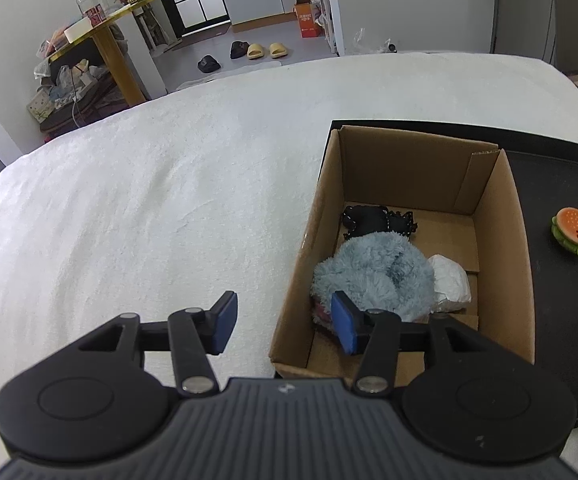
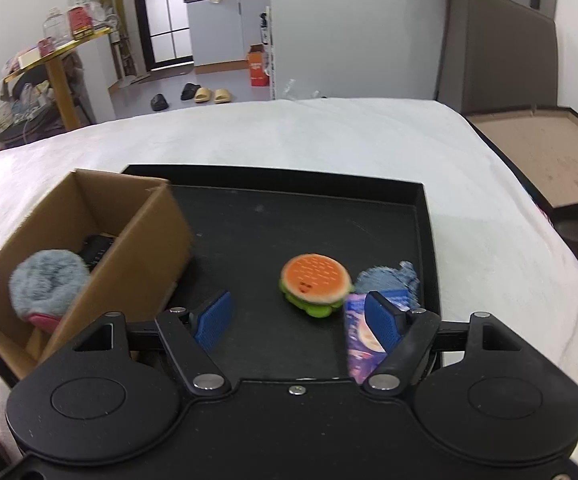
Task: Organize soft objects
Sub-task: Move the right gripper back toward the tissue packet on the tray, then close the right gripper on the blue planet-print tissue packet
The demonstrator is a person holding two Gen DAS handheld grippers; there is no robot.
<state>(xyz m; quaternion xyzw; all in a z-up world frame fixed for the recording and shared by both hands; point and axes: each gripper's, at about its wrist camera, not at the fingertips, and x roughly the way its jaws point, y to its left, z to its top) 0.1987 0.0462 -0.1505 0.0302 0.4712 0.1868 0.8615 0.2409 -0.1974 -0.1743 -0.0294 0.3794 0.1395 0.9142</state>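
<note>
Both claws are released: the left claw (image 1: 285,324) straddles the cardboard box's (image 1: 505,264) near corner, the right claw (image 2: 297,322) empty. Beyond sits a smiling orange-bunned plush burger (image 2: 315,282) on the black tray (image 2: 273,216). That box holds a fluffy grey-blue plush (image 1: 373,272), something black and a white bundle.

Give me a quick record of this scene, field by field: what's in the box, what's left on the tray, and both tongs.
surface: white blanket
cardboard box: blue fluffy toy, black item, white wad
black tray: burger plush, purple packet, blue-grey fuzzy item
left tongs: open, empty
right tongs: open, empty, pointed at burger plush
</note>
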